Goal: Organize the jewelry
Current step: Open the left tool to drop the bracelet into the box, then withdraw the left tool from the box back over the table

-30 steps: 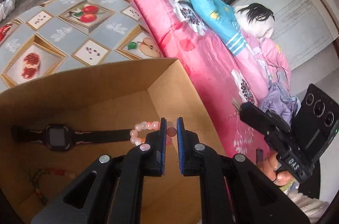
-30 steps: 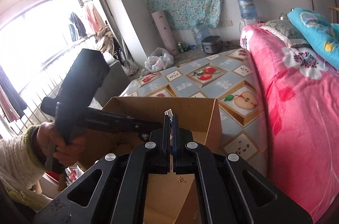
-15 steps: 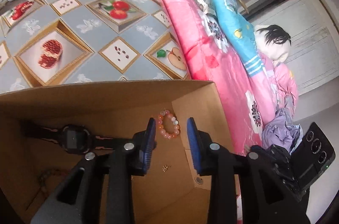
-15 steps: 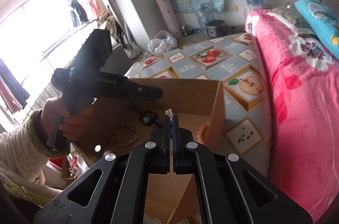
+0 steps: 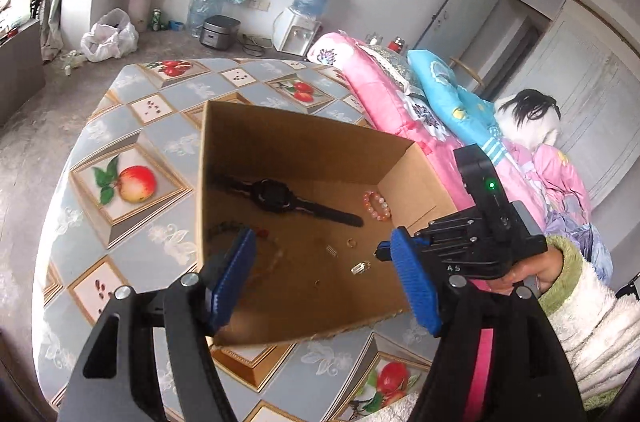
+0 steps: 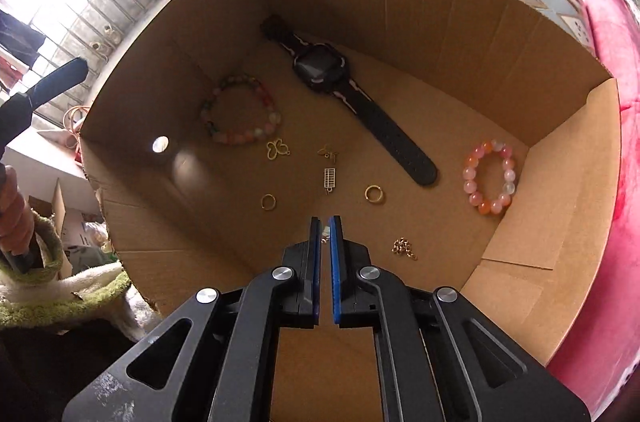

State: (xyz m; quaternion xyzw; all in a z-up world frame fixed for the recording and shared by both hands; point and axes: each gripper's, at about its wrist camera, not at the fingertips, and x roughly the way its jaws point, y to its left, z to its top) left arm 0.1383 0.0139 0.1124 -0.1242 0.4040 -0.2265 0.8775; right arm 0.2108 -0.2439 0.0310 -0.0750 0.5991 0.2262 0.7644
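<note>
My left tongs (image 5: pixel 324 286) hang wide open and empty above the near wall of the cardboard box (image 5: pixel 280 126), which sits on the fruit-patterned counter (image 5: pixel 120 182) beside the pink bed (image 5: pixel 380 94). My right tongs (image 6: pixel 325 234) reach down into the box with their blue pads (image 6: pixel 335 254) nearly together, a thin gap left between them; a small pale, gold-tinged piece seems to sit at the tips, though I cannot tell from this angle whether it is pinched or merely lying behind them.

On the box floor, the black watch (image 6: pixel 320 66) lies diagonally across the middle, strap stretched toward the right. The pink-and-orange bead bracelet (image 6: pixel 488 178) rests near the right wall, well apart from the multicoloured bead bracelet (image 6: pixel 240 110) at the left. Between them are scattered small gold pieces: a butterfly-shaped charm (image 6: pixel 276 150) just below the multicoloured bracelet, a small clasp (image 6: pixel 329 153), a ladder-like pendant (image 6: pixel 330 178), two gold rings (image 6: pixel 268 201) either side of it, and a short gold chain (image 6: pixel 402 247) just right of my right tongs.

From the left wrist camera, my right hand (image 5: pixel 528 270) grips the handle of the right tool at the box's right edge, a green light glowing on it.
</note>
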